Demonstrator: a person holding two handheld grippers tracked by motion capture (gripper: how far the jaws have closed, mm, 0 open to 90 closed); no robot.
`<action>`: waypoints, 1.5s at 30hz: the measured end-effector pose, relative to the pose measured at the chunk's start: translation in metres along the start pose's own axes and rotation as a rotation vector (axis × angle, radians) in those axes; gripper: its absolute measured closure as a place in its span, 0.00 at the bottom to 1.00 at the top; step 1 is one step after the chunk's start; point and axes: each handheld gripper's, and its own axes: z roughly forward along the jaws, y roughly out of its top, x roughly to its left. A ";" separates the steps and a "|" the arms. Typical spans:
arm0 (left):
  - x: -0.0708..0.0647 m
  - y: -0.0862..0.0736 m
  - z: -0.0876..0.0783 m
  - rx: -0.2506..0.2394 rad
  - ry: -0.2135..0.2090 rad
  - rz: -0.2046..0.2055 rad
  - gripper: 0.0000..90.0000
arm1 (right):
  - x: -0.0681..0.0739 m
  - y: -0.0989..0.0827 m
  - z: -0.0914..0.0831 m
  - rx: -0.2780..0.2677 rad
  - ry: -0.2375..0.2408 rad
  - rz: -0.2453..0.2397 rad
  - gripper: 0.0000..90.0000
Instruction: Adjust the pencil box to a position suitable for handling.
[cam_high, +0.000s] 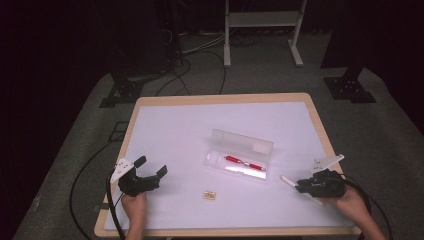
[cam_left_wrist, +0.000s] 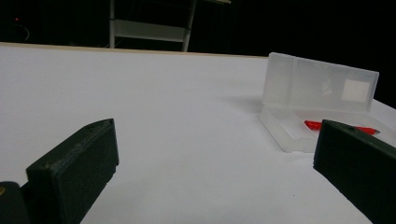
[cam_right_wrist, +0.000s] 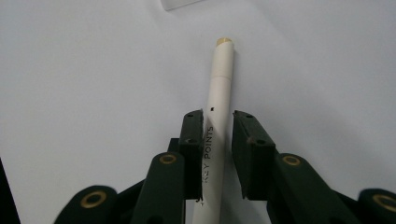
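A white pen (cam_right_wrist: 220, 79) marked "KEY POINTS" lies on the white table surface (cam_high: 175, 130) near the front right, its gold tip pointing away. My right gripper (cam_right_wrist: 218, 114) straddles its barrel; the left pad touches it, a thin gap remains at the right pad. In the high view that right gripper (cam_high: 300, 185) sits over the white pen (cam_high: 287, 180). A clear plastic case (cam_high: 240, 150) stands open at the middle with a red pen (cam_high: 245, 163) inside. My left gripper (cam_high: 151, 166) rests at the front left, open wide and empty. From the left gripper (cam_left_wrist: 217, 130), the case (cam_left_wrist: 317, 86) and red pen (cam_left_wrist: 312, 124) lie ahead to the right.
A small tan object (cam_high: 209, 194) lies near the table's front edge, between the two hands. Beyond the wooden table edge (cam_high: 225, 97) are floor cables, black stand bases and a white metal frame (cam_high: 262, 20).
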 end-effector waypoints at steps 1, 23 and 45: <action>0.000 0.000 0.000 0.000 0.000 0.000 0.00 | 0.000 -0.001 0.000 0.000 0.000 -0.002 0.82; 0.001 0.000 0.000 -0.001 0.000 0.001 0.00 | 0.004 0.001 -0.001 -0.013 -0.034 -0.008 0.87; 0.001 0.000 0.000 -0.002 -0.001 0.002 0.00 | 0.014 0.034 -0.007 -0.033 -0.025 -0.091 0.87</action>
